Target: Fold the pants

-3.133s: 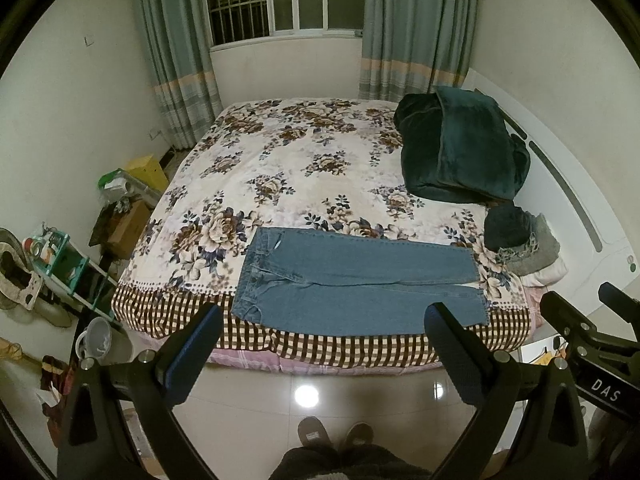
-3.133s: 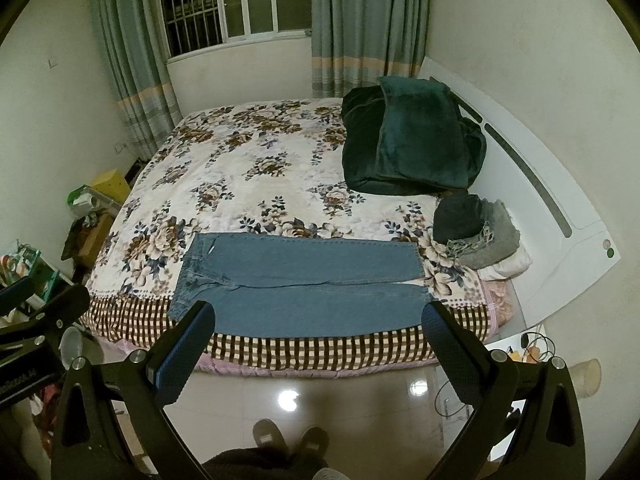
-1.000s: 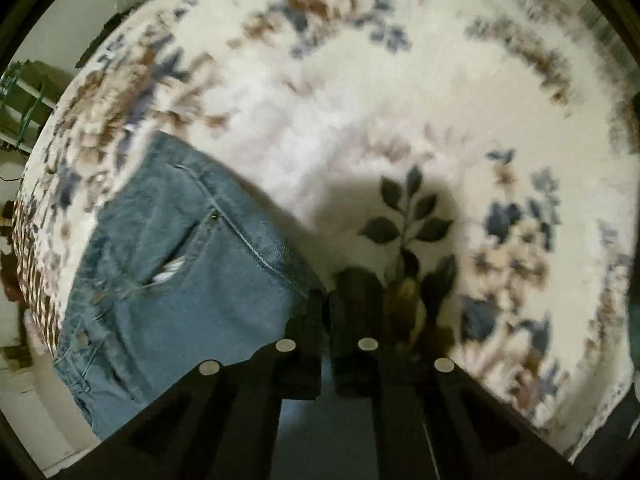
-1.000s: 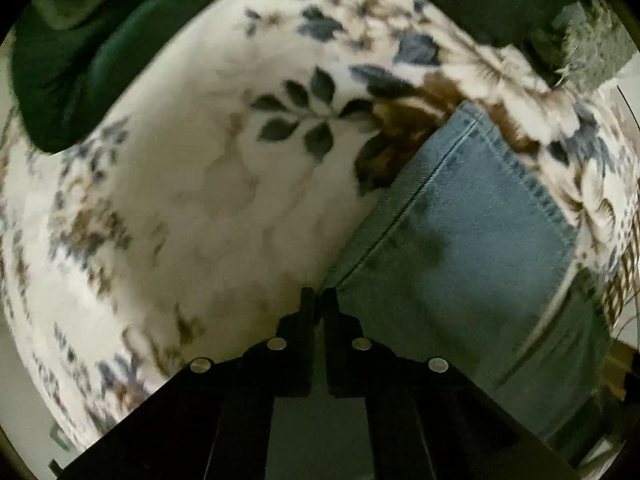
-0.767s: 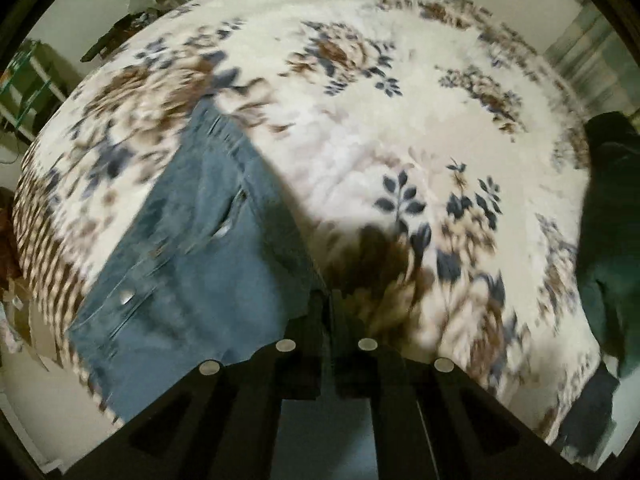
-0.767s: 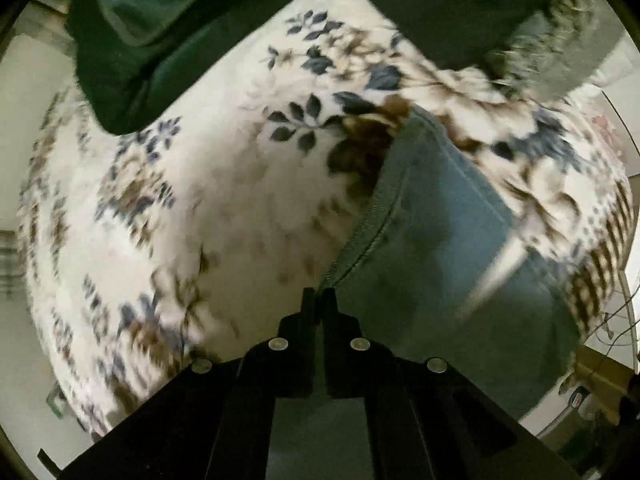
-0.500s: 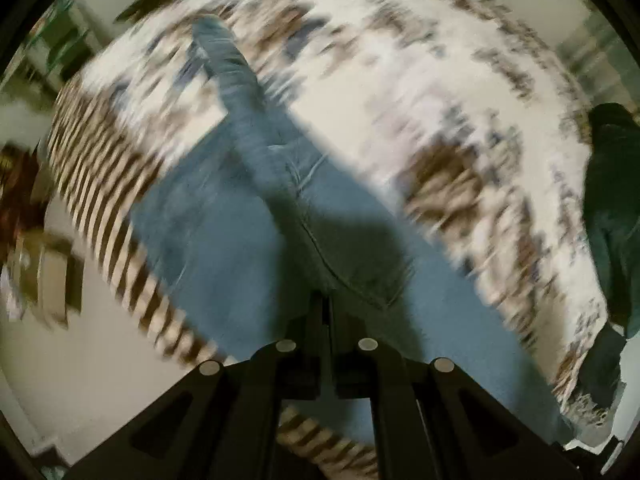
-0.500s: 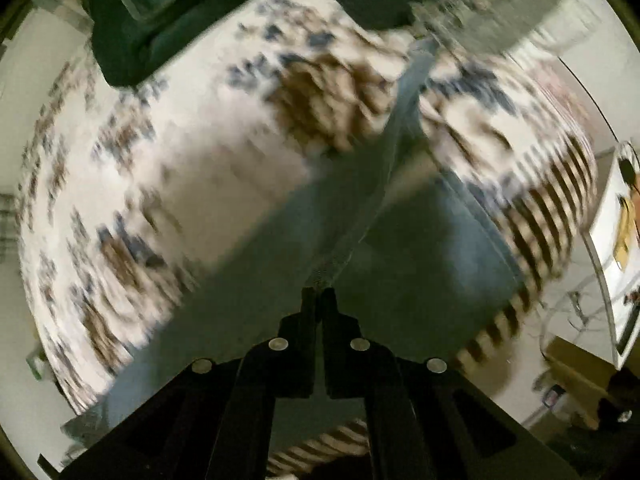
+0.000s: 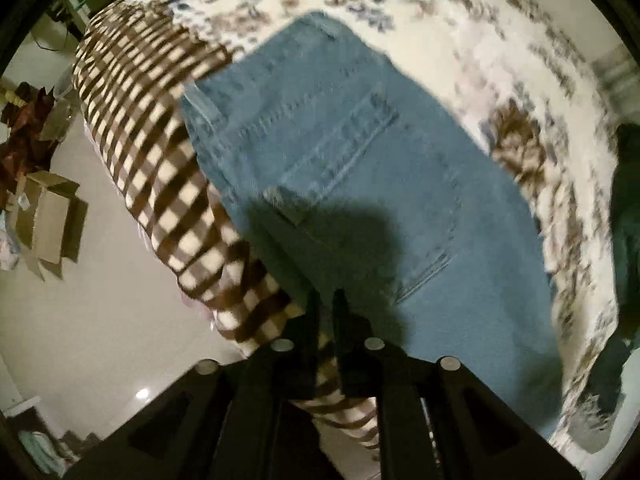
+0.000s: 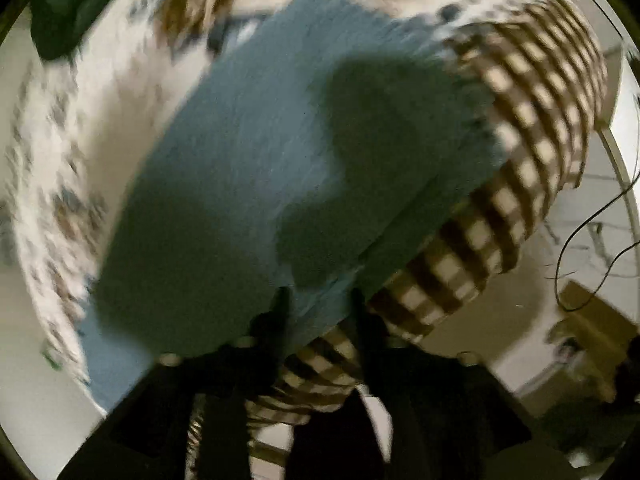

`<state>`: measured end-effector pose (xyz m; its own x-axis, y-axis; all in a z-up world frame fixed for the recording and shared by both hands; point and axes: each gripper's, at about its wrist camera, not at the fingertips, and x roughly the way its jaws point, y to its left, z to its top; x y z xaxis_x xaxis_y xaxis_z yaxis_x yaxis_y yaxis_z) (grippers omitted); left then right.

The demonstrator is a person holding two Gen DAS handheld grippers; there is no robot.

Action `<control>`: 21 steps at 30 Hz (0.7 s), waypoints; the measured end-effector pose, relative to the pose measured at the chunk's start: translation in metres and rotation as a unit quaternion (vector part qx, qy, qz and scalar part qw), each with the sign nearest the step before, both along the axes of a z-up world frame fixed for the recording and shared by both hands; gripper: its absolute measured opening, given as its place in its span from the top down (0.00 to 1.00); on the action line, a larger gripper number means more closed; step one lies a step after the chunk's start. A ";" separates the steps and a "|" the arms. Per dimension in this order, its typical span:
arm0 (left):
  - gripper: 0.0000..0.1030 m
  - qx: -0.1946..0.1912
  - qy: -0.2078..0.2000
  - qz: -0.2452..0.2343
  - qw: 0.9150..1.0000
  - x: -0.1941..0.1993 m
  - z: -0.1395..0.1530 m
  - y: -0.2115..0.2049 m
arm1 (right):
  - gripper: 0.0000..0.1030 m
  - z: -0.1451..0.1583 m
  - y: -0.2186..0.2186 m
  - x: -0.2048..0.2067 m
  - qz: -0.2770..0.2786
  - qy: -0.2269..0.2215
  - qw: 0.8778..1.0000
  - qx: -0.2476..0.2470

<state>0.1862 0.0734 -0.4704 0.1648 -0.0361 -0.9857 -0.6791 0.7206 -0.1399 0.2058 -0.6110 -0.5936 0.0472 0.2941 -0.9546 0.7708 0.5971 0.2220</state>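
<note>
The blue jeans lie folded lengthwise on the floral bed cover, near the bed's checked front edge; a back pocket faces up. My left gripper is nearly shut at the jeans' near edge by the waist end, its fingers a narrow slit apart with denim at the tips. In the blurred right wrist view the leg end of the jeans lies at the same bed edge. My right gripper has its fingers parted, with the jeans' near edge between the tips.
The checked bed border hangs over the front edge above a glossy tile floor. Cardboard boxes stand on the floor at left. A dark green blanket lies further back on the bed. Cables and a box sit by the bed's right end.
Both grippers have carried the far edge of the jeans over to the near bed edge, folding one leg onto the other. The right gripper's fingers have parted; the left stays nearly closed.
</note>
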 end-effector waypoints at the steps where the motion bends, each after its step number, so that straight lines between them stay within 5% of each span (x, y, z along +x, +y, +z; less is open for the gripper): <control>1: 0.76 -0.002 -0.008 0.006 1.000 0.001 0.001 0.003 | 0.59 0.006 -0.009 -0.008 -0.015 -0.016 1.000 -0.002; 2: 0.64 -0.004 -0.013 0.013 1.000 0.002 -0.002 0.008 | 0.59 0.011 -0.019 -0.015 -0.027 -0.032 0.999 -0.001; 4: 0.56 -0.015 -0.015 0.031 0.999 0.004 -0.013 0.018 | 0.59 0.015 -0.038 -0.026 -0.050 -0.053 0.997 -0.008; 12: 0.57 0.000 0.014 0.082 0.997 0.022 -0.065 0.040 | 0.64 -0.014 -0.078 -0.032 -0.134 -0.068 0.989 -0.008; 13: 0.61 0.004 0.013 0.082 0.997 0.022 -0.067 0.040 | 0.84 -0.016 -0.080 -0.033 -0.134 -0.065 0.989 -0.024; 14: 0.71 0.006 0.010 0.082 0.997 0.025 -0.068 0.039 | 0.89 -0.020 -0.073 -0.031 -0.126 -0.053 0.990 -0.045; 17: 0.83 0.023 -0.001 0.071 0.997 0.027 -0.061 0.034 | 0.97 -0.010 -0.061 -0.028 -0.112 -0.054 0.989 -0.076; 21: 0.85 0.026 -0.025 0.053 0.998 0.018 -0.037 0.032 | 0.98 0.017 -0.058 -0.035 -0.111 -0.066 0.987 -0.096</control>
